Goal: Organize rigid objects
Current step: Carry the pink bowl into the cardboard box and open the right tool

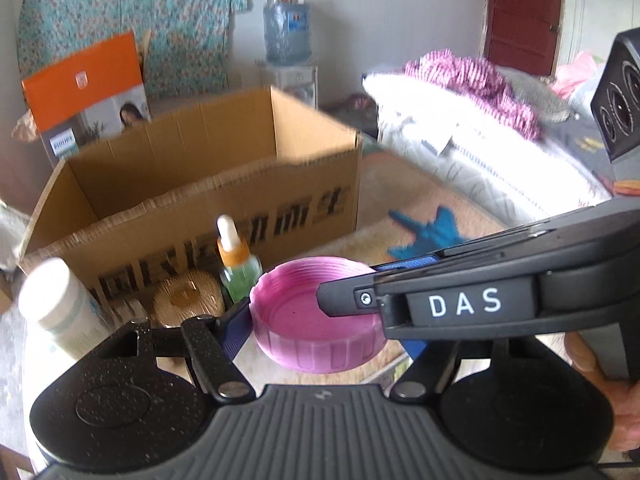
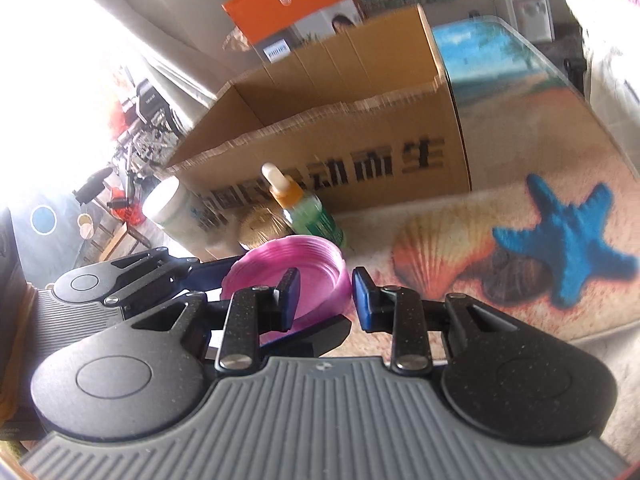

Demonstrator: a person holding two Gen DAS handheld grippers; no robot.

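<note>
My left gripper's right finger is hidden behind my right gripper crossing it. Print on the cardboard box is motion-smeared, unreadable. White bottle label is too blurred. Golden round thing sits mostly behind the pink lid. Window side is blown out.

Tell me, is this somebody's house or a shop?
Probably a room in someone's home: folded bedding is piled up, a water dispenser stands by the wall, and a seaside-print table holds an open cardboard box.
</note>
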